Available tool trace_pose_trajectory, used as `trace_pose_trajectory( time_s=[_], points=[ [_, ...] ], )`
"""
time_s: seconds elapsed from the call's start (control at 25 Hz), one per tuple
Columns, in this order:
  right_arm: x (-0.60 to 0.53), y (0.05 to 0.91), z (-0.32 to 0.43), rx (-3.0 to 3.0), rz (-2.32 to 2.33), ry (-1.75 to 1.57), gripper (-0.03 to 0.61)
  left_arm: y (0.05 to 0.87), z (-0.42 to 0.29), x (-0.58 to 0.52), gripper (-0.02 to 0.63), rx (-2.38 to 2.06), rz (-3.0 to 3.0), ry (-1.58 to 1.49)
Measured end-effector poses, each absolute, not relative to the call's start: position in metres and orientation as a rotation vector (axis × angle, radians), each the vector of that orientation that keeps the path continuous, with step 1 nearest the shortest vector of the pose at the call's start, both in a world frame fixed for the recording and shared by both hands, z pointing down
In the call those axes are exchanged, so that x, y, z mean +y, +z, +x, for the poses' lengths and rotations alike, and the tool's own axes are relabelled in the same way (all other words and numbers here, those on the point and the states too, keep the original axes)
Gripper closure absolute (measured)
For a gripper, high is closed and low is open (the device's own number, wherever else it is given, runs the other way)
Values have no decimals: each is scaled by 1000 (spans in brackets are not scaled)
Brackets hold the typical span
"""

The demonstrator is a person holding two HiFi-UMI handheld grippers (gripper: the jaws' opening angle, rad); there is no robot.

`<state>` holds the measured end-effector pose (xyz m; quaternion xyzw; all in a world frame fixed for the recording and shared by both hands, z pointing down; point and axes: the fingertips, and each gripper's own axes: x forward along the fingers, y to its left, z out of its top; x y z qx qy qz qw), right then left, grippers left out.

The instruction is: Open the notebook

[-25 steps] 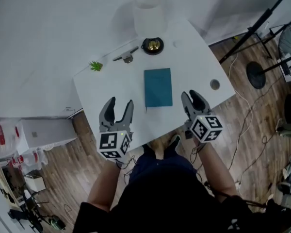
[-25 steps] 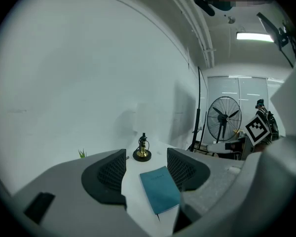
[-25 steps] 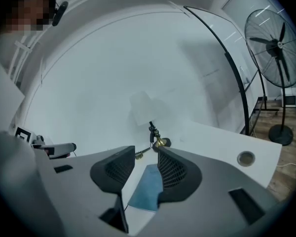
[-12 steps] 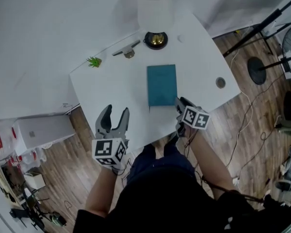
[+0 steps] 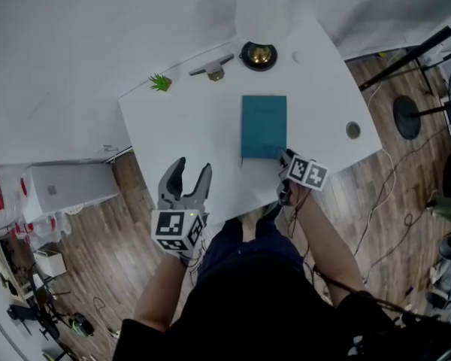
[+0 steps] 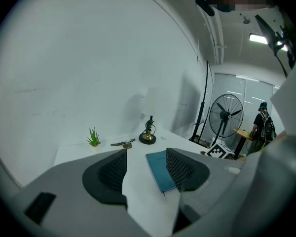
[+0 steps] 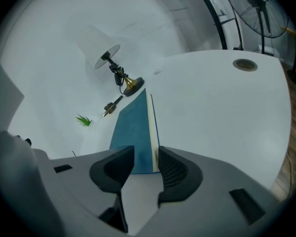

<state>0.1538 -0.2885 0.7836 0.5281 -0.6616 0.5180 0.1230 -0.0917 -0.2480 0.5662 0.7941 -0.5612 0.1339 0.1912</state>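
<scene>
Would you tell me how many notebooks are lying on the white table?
1: the teal notebook lies closed midway across the white table, in front of the lamp. None seems hidden.

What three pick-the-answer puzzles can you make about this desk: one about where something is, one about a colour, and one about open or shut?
1. Where is the little green plant?
A. near the far left corner of the table
B. on the floor
C. on a shelf

2. What colour is the cover of the notebook?
A. red
B. teal
C. yellow

3. How is the notebook?
A. lying shut
B. lying open
C. standing upright

Answers:
1 A, the plant sits on the white top by that corner.
2 B, the cover looks blue-green in every view.
3 A, it lies flat with its cover down over the pages.
</scene>
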Motion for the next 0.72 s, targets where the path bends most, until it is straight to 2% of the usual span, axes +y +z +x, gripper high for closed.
trace_pose_trajectory(
  time_s=[0.08, 0.32, 0.4, 0.72],
  points=[
    [-285, 791, 152, -1901, 1533, 1506, 411, 568, -92, -245, 367, -1573, 2224, 371],
    [-280, 790, 159, -1875, 1547, 1443, 523, 565, -90, -231, 368, -1562, 2229, 373],
    [-280, 784, 159, -1893, 1559, 1423, 541, 563, -91, -227, 368, -1564, 2230, 374],
    [-282, 756, 156, -1968, 1591, 1419, 555, 561, -93, -213, 373, -1556, 2218, 344]
  ],
)
